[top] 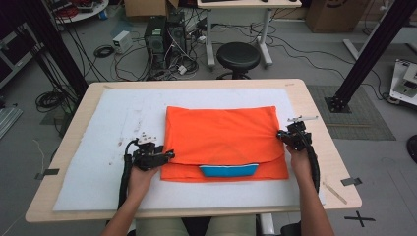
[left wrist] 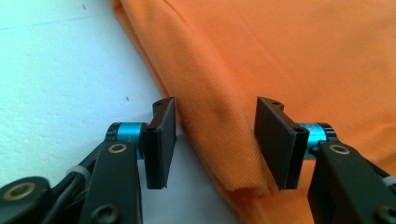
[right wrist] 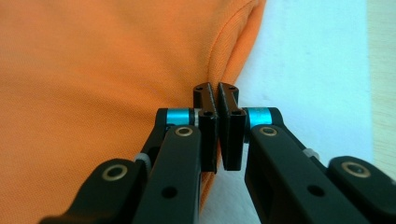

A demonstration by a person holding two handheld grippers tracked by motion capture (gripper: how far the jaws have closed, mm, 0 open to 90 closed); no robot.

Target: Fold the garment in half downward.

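An orange garment [top: 221, 137] lies folded on the white mat [top: 98, 162], with a blue collar piece [top: 228, 170] showing at its near edge. My left gripper [top: 169, 155] is at the garment's left edge. In the left gripper view its jaws [left wrist: 217, 144] stand open around the folded edge of the orange garment [left wrist: 280, 56], and the pads are apart from the cloth. My right gripper [top: 280, 133] is at the garment's right edge. In the right gripper view it [right wrist: 217, 126] is shut, and the orange garment's [right wrist: 93, 93] hem runs into its tips.
The mat covers most of the wooden table [top: 314, 98]. A strip of tape [top: 350, 181] and a thin stick [top: 334, 191] lie near the table's front right corner. Beyond the far edge stand a black stool [top: 238, 56] and computer towers [top: 164, 39] among cables.
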